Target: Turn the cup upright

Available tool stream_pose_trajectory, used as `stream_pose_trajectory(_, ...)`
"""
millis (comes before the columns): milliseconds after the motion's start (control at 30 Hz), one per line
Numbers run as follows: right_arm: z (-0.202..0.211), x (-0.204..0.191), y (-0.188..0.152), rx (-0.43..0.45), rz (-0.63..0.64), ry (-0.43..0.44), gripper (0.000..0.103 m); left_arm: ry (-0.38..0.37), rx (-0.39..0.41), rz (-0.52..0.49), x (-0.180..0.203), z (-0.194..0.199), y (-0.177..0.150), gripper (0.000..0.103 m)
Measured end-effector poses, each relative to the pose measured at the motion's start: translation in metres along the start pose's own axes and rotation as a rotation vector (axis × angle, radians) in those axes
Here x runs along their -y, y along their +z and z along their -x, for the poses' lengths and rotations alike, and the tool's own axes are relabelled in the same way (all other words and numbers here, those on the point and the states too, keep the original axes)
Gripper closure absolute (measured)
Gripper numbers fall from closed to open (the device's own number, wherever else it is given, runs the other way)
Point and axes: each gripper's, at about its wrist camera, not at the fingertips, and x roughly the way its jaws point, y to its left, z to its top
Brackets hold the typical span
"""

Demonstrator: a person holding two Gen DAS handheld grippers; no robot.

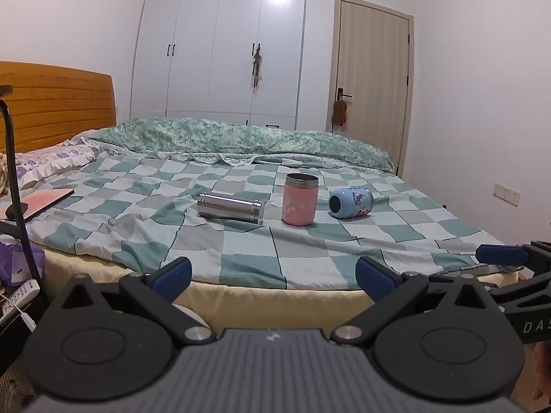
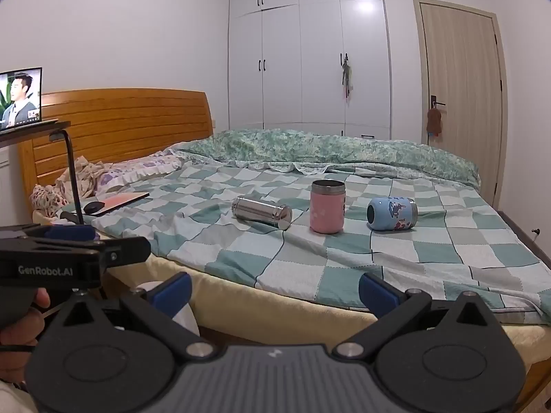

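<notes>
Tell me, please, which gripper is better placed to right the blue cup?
Probably right: the blue cup lies on the bed's right side, nearer the right gripper; the steel cup suits the left gripper.

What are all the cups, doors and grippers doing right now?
Steel cup: lying on its side.
Pink cup: standing upright.
Blue cup: lying on its side.
Left gripper: open, empty.
Right gripper: open, empty.
Room door: shut.
Wardrobe doors: shut.
Screen: on.
</notes>
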Motion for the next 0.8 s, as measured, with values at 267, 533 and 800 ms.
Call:
stream_pose_trajectory(267,0.0004,0.0001,0.0005,0.0,-0.001,0.001,0.0,0.002,-0.006,0.003,-0.0007,-0.0016,0.0004,0.0)
stream_pose_trajectory(533,0.0031,0.0,0.0035,-0.007,-0.004,-0.001,0.0,0.003,-0.003,0.001,-0.0004,-0.0018,0.0014,0.0)
stream_pose_trajectory(800,0.0019,-0.0007,-0.0027,0.0,-0.001,-0.003,0.0,0.002,0.003,-0.009,0.0018,0.0002,0.0022,0.0)
